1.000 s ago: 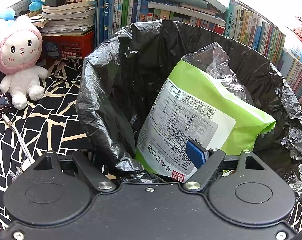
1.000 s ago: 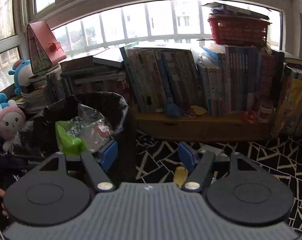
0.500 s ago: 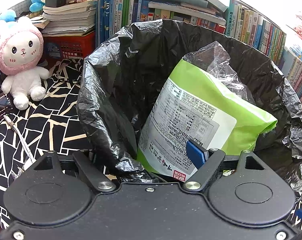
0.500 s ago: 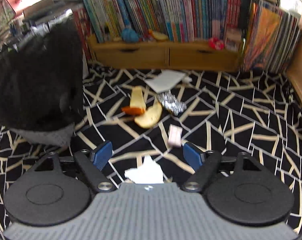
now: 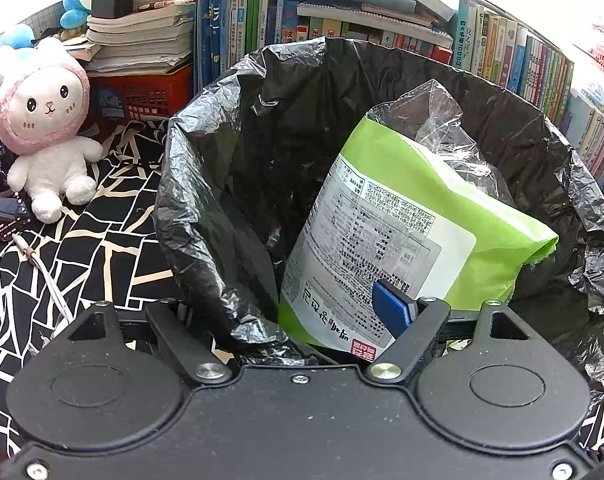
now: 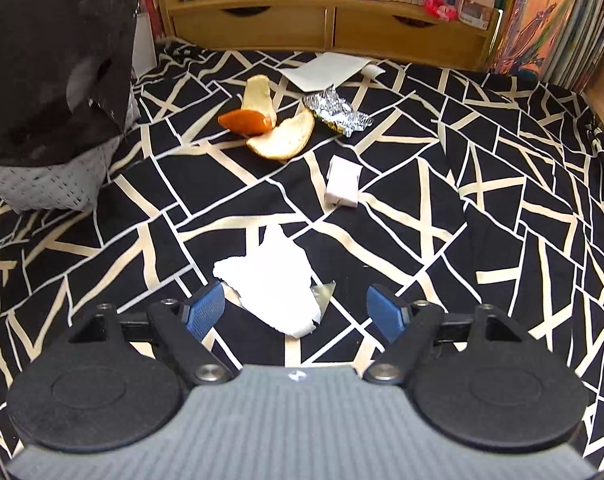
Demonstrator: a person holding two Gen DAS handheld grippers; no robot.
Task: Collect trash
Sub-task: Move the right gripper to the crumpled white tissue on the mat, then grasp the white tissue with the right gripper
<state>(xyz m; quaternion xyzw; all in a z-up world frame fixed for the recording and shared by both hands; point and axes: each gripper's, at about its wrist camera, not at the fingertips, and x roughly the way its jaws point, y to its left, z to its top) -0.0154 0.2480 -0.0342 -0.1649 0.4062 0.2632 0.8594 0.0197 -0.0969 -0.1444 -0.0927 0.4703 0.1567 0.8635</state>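
In the left wrist view a bin lined with a black bag (image 5: 221,168) holds a green snack packet (image 5: 442,200) and clear plastic (image 5: 434,120). My left gripper (image 5: 289,312) stands open at the bin's near rim. Its right pad (image 5: 390,312) rests against the packet, and the bag hides its left pad. In the right wrist view my right gripper (image 6: 295,310) is open low over the floor cloth, with a crumpled white tissue (image 6: 273,280) between and just beyond its fingertips. Farther off lie a small white packet (image 6: 342,182), orange peels (image 6: 269,128), a foil wrapper (image 6: 336,110) and a paper sheet (image 6: 326,70).
The bin (image 6: 49,60) stands at the left of the right wrist view. A wooden drawer shelf (image 6: 326,28) with books runs along the back. A plush rabbit (image 5: 45,128), a white cable (image 5: 45,272) and a red crate (image 5: 149,92) sit left of the bin.
My right gripper has tipped down from facing the shelf and moved in over the white tissue, staying open. The left gripper has held its place at the bin.
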